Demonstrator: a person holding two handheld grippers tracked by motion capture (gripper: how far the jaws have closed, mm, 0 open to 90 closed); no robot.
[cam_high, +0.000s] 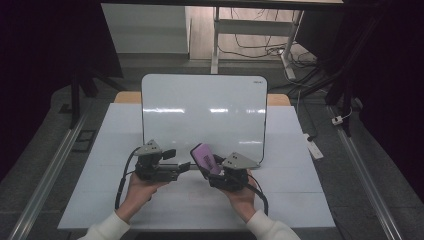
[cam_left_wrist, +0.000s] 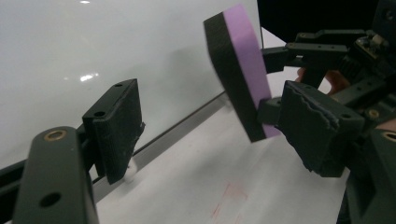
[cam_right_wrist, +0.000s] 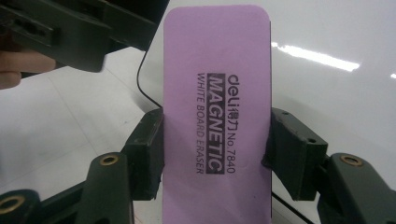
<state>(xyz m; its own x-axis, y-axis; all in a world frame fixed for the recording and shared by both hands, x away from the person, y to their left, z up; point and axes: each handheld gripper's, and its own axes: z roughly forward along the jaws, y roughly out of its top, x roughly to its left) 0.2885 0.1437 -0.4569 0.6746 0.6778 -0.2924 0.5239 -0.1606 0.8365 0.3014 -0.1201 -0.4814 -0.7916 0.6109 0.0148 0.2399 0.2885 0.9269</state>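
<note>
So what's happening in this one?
A person at a white table works a gripper in each hand. The right gripper is shut on a purple whiteboard eraser, holding it up at the lower edge of a blank whiteboard. The left gripper is open and holds nothing, its jaws pointing toward the eraser.

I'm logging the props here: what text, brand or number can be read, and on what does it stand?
"deli" with two Chinese characters and "No. 7840": purple eraser, held in the right gripper
"MAGNETIC": same face, in a dark band
"WHITE BOARD ERASER": same face, beneath it
Small mark at the whiteboard top right corner: too small to read
</note>
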